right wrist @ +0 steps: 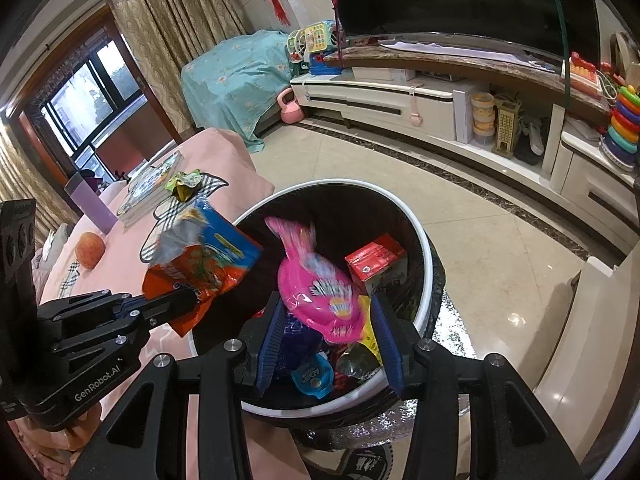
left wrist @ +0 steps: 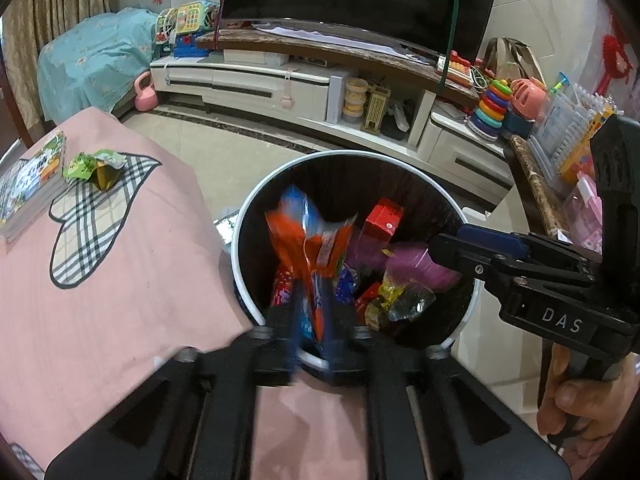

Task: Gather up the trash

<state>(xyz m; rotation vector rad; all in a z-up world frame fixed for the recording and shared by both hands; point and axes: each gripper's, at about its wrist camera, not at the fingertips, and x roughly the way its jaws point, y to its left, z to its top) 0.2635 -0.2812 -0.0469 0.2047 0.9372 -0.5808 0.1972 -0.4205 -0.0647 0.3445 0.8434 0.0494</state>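
Observation:
A round dark trash bin with a white rim (left wrist: 256,196) (right wrist: 424,240) stands on the floor beside the pink-clothed table (left wrist: 100,280). It holds a red box (left wrist: 384,216) (right wrist: 376,260) and several wrappers. My left gripper (left wrist: 314,328) is shut on an orange and blue snack bag (left wrist: 308,240) (right wrist: 204,256), held over the bin. My right gripper (right wrist: 328,340) is open over the bin; a pink packet (right wrist: 316,284) (left wrist: 420,264), blurred, sits loose between its fingers. A green wrapper (left wrist: 94,164) (right wrist: 184,180) lies on the table.
Books (left wrist: 32,184) (right wrist: 148,188) lie on the table near the green wrapper, with a peach (right wrist: 90,249) and a purple box (right wrist: 86,202). A TV cabinet (left wrist: 280,80) with toys runs along the back. Tiled floor (right wrist: 480,248) surrounds the bin.

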